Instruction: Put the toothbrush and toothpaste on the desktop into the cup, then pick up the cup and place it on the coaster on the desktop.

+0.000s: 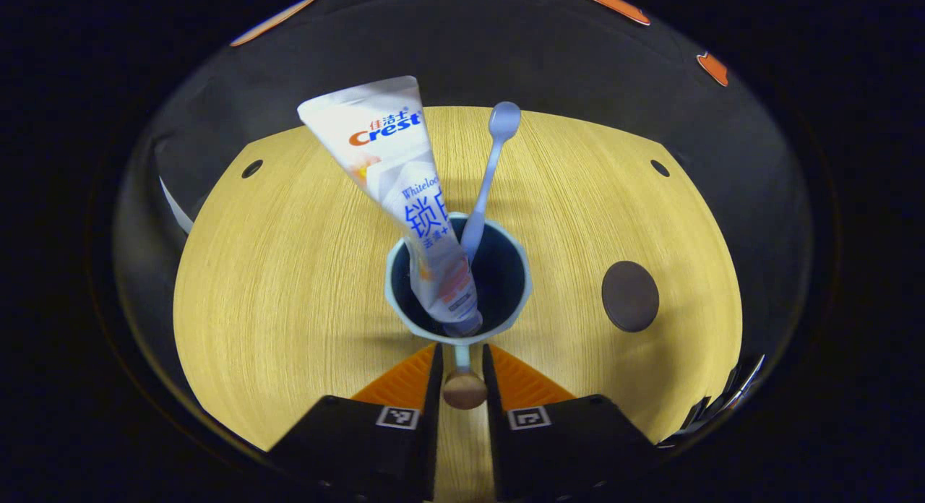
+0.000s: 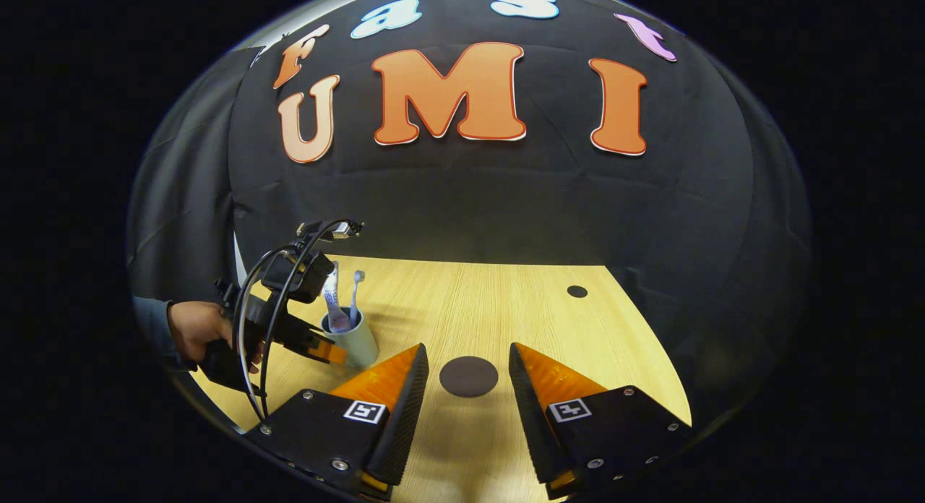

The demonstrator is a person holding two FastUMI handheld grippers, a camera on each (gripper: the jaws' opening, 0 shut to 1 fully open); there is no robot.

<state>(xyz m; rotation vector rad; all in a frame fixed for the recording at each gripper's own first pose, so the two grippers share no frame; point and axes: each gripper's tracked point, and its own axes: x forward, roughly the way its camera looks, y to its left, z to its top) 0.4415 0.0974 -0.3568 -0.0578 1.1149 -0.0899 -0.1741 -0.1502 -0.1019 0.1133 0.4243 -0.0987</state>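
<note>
Left gripper (image 1: 462,362) clamped on cup (image 1: 457,279) handle.
Paste (image 1: 405,192) & brush (image 1: 488,178) stand in cup; right gripper (image 2: 468,376) open over coaster (image 2: 469,376), desk (image 2: 506,301).

Readable print on the toothpaste (image 1: 405,199) tube only.
"Crest" in red-orange beside small blue Chinese characters near the upper end; lower down, white "Whiteloc…" cut off, then large blue Chinese characters.

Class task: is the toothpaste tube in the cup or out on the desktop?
In: toothpaste tube stands leaning in the cup beside the toothbrush.
</note>
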